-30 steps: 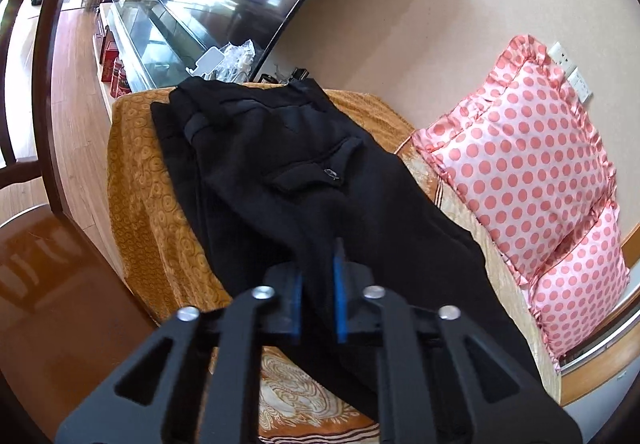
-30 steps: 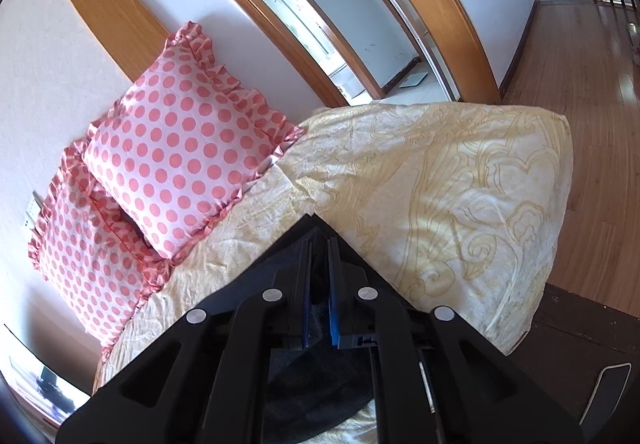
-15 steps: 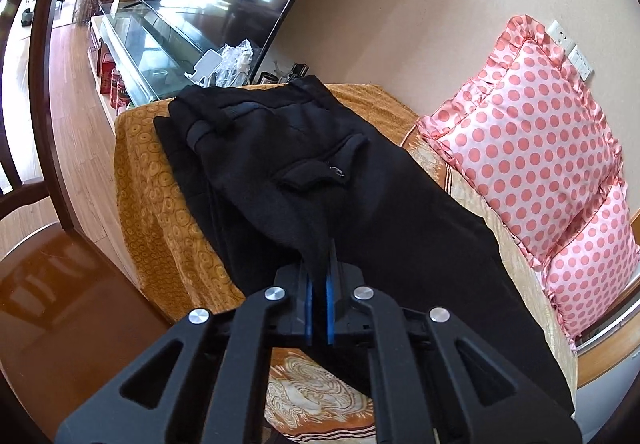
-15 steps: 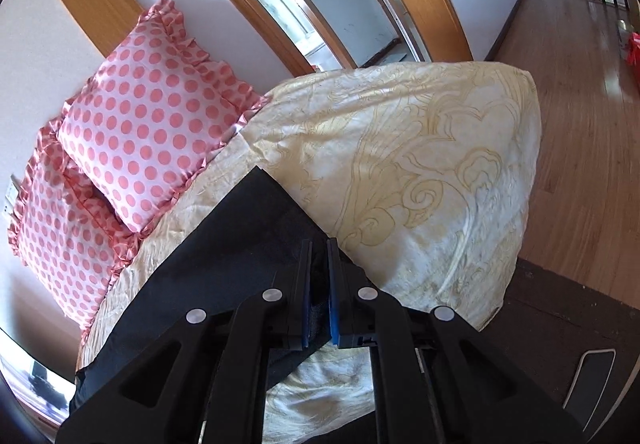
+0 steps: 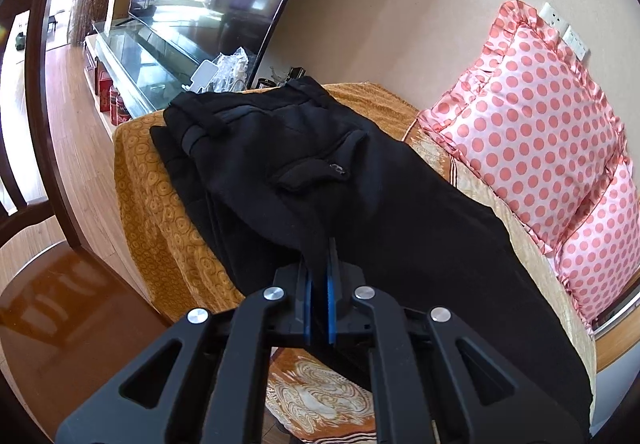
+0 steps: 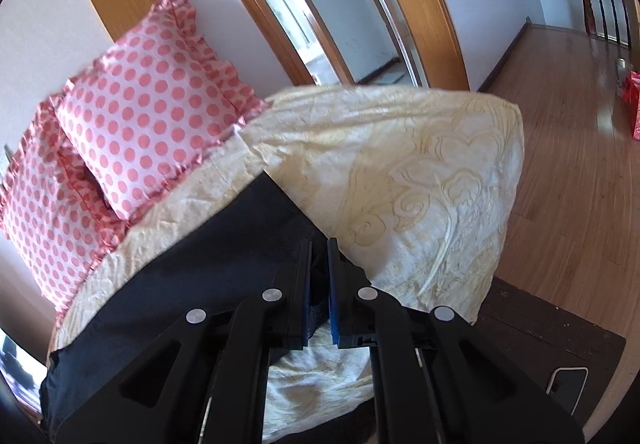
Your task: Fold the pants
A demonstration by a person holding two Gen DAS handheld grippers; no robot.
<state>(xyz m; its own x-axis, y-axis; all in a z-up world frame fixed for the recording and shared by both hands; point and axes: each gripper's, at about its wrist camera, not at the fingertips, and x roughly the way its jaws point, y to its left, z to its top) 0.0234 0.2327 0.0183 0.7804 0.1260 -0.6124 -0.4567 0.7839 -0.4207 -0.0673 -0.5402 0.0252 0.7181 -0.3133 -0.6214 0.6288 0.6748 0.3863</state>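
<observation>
Left wrist view has the left gripper (image 5: pixel 318 272) with its blue pads pressed nearly together, pinching a raised ridge of the black pants (image 5: pixel 360 183). From that pinch the pants run away across the orange-patterned cover (image 5: pixel 140 179), waistband at the far end near the corner, a flapped back pocket (image 5: pixel 316 171) facing up. A second layer of black cloth shows under the top one along the left edge, close to the cover's drop to the wooden floor (image 5: pixel 76 131). To the right, two pink polka-dot pillows (image 5: pixel 536 131) lean against the wall, just beside the trouser leg. Beyond the far corner stands a glass-topped cabinet (image 5: pixel 136 55) carrying clear plastic wrapping; what else it holds is too small to tell.

Right wrist view shows the right gripper (image 6: pixel 319 276) narrowly closed on the hem end of the pants (image 6: pixel 192 284). Pale yellow cover (image 6: pixel 400 171) lies bare ahead and to the right, as far as its rounded edge, with open wooden floor (image 6: pixel 568 163) past it.
</observation>
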